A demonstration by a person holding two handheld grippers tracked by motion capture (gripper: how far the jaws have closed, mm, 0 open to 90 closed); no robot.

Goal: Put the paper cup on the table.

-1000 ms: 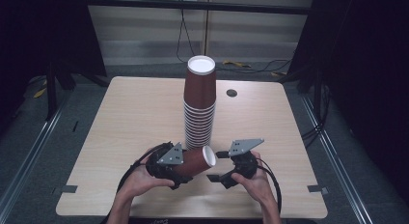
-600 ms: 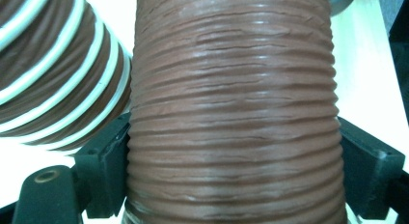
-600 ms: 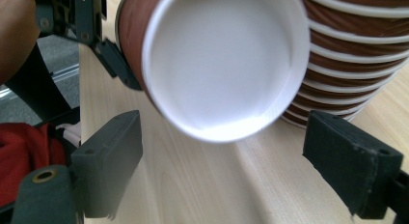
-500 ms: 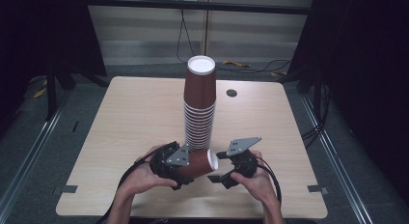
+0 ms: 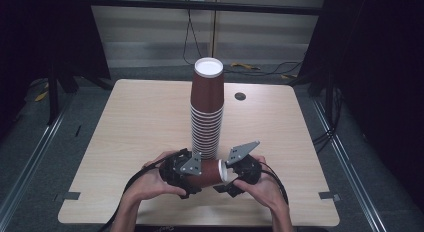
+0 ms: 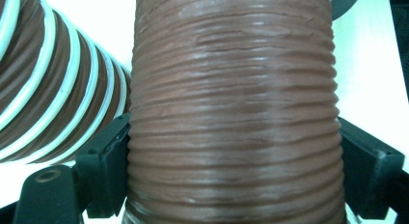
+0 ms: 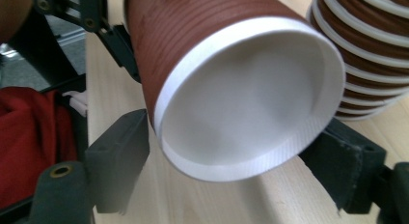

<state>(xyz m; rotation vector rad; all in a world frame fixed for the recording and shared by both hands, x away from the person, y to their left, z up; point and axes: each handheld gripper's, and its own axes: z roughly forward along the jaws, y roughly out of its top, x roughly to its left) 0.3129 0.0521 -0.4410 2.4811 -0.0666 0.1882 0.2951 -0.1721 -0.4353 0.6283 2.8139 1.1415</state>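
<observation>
High view: a brown ribbed paper cup (image 5: 207, 171) is held lying on its side, low and centre in the frame, above the near edge of the desk (image 5: 130, 122).

The cup's body is clenched between the jaws of the left claw (image 5: 192, 178), seen pressing on both ribbed sides in the left gripper view. The white rim is turned toward the right claw (image 5: 231, 181), whose jaws are spread on either side of the rim; contact there cannot be told. A tall stack of upturned cups (image 5: 206, 112) is seen just behind, at mid-frame.
</observation>
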